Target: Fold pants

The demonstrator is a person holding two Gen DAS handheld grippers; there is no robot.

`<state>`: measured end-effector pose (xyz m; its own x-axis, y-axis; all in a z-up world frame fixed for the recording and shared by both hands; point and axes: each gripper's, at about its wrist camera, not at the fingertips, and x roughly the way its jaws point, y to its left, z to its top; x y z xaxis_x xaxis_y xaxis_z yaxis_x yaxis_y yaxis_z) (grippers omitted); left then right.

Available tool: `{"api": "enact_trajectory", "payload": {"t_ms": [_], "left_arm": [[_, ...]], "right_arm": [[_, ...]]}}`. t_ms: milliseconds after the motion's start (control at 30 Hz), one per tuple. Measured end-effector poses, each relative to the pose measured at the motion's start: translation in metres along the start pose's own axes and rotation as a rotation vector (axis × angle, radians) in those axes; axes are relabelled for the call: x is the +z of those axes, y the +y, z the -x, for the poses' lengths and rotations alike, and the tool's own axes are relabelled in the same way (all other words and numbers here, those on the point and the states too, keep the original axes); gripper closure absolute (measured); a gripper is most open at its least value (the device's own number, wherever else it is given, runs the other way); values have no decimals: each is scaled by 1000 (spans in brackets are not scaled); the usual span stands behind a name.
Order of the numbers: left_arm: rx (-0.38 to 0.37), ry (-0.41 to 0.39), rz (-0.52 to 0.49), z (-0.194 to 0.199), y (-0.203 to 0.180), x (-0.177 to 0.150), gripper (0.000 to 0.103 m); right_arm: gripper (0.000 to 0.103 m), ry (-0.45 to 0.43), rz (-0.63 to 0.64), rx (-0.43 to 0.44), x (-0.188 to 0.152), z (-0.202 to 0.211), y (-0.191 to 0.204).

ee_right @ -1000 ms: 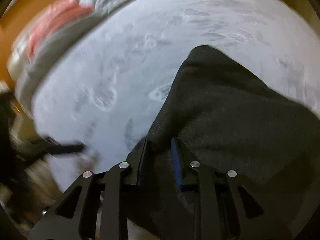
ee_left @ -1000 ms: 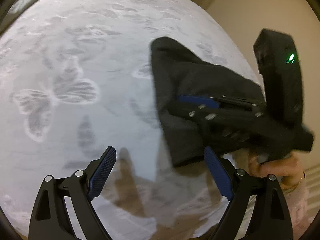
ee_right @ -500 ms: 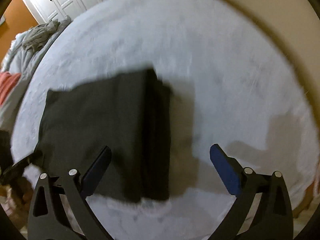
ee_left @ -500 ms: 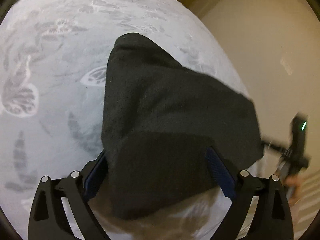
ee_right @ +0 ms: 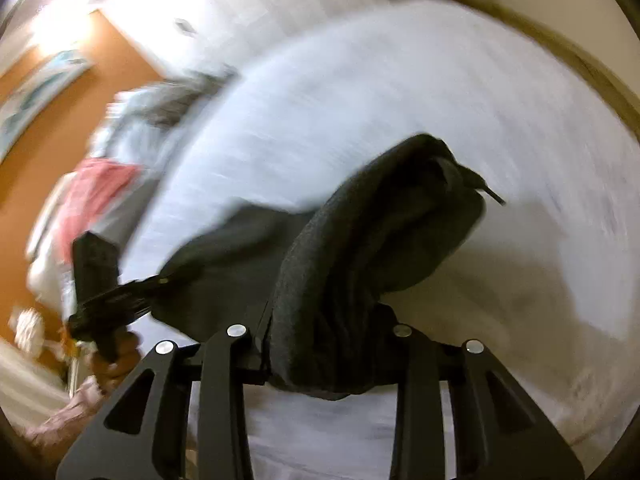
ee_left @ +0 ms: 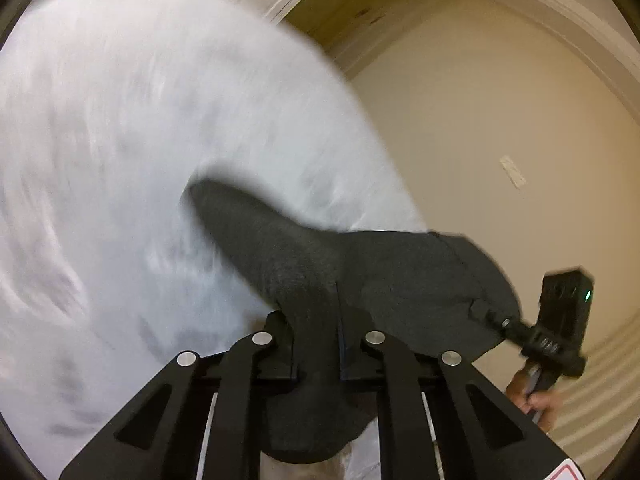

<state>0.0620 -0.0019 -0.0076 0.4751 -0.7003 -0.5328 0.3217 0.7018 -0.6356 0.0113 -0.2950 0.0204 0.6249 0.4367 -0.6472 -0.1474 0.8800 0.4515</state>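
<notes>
The dark grey folded pants (ee_left: 360,276) hang lifted above the white bed cover (ee_left: 120,140), held at two ends. My left gripper (ee_left: 318,344) is shut on one end of the cloth. My right gripper (ee_right: 324,344) is shut on the other end, with thick folds (ee_right: 380,232) bunched between its jaws. Each gripper shows in the other's view: the right one (ee_left: 560,320) at the far right, the left one (ee_right: 104,284) at the far left, both clamped on the pants. Both views are blurred by motion.
The bed cover (ee_right: 400,92) fills most of both views. A heap of grey and red laundry (ee_right: 120,168) lies at the bed's far left end. A beige wall (ee_left: 500,100) runs along the right of the bed. White closet doors (ee_right: 240,4) stand behind.
Both grippers, open half a second ago, have shut on the pants. The pants lay flat on the bed and are now lifted between the two grippers.
</notes>
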Motion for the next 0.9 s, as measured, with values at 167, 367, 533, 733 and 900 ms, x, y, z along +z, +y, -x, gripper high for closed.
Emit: {"api": "enact_trajectory", "payload": {"t_ms": [167,367,533,733,900], "left_arm": [[162,45,7,46,32,-12,86],[322,176,135,28,83,-66,52],[281,192,168,37,80,-68,23],[328,188,150,17,73,-71,14],[253,145,171,5,73,-66,30]], "right_arm": [[38,88,106,-7,-21,-23,34],[28,257,-65,-142,-58,-82,2],[12,253,-109,-99,-46,-102,7],[5,292,-86,-194,-51,-137,23],[34,215,-34,-182,-52,-135,45]]}}
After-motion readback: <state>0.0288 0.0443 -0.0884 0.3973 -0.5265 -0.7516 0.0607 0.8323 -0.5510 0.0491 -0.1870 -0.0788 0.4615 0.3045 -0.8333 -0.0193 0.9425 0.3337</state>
